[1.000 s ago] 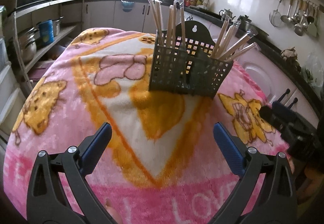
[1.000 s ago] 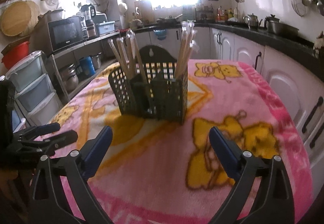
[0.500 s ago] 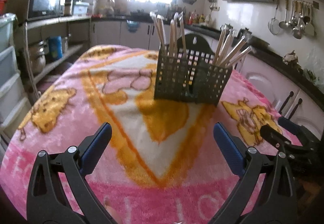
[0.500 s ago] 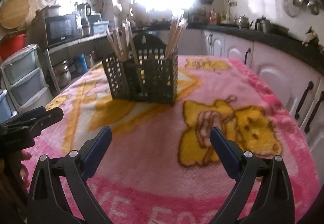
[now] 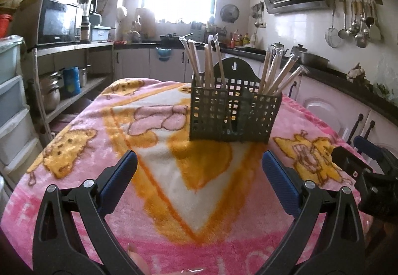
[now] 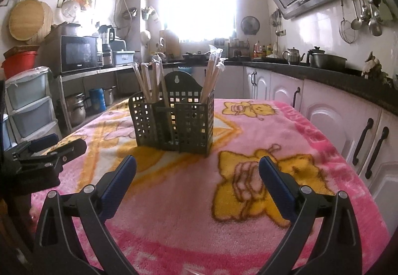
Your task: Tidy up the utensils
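Dark green perforated plastic utensil caddy (image 5: 235, 115) upright mid-table on pink cartoon-print fleece blanket (image 5: 99, 150). Wrapped wooden chopsticks (image 5: 206, 61) bundled in left and right compartments. Left gripper (image 5: 199, 170) spread wide, empty, well short of caddy. Right gripper (image 6: 197, 170) likewise wide, empty.

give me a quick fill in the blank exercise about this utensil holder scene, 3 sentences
1. The wrapped chopsticks stand in a dark perforated ____ on the pink blanket.
2. Both the left tongs and the right tongs are ____, holding nothing.
3. On the back shelf, left of the blender, sits a black ____.

Missing words: basket; open; microwave
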Demonstrator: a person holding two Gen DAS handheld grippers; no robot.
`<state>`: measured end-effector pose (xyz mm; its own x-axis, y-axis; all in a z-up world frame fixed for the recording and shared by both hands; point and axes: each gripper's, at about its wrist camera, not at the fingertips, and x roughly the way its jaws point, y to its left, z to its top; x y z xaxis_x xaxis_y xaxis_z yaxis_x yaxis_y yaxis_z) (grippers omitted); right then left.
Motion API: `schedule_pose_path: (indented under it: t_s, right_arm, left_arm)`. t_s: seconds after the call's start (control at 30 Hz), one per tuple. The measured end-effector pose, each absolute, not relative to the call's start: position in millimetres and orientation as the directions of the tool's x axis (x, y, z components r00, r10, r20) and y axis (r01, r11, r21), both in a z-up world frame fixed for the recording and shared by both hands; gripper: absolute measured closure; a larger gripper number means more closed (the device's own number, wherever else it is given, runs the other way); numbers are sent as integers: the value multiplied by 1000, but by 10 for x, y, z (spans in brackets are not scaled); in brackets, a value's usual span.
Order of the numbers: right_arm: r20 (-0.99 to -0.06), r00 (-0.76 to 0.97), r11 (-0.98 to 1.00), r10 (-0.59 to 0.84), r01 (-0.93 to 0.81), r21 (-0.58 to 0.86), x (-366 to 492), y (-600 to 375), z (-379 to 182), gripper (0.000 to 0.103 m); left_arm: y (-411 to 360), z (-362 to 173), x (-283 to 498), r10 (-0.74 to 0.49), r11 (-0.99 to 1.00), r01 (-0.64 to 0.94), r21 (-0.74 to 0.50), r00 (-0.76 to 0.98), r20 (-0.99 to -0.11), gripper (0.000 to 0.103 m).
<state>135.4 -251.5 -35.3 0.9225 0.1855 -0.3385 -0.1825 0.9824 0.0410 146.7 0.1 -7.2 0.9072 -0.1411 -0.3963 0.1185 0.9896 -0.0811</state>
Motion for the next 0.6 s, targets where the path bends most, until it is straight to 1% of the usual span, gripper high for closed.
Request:
schedule_pose_path:
  t_s: [0.4,0.6]
  right_arm:
    - [-365,911,981,192,-192,36,1386,-2463,-394,7]
    - [-365,911,980,193,-196,29,1374,-2450,-398,7]
  left_arm:
    - [1,-111,1469,-148,989,123,-88,905,-399,11]
    - [3,-111,1463,-145,989,120,-87,906,-397,11]
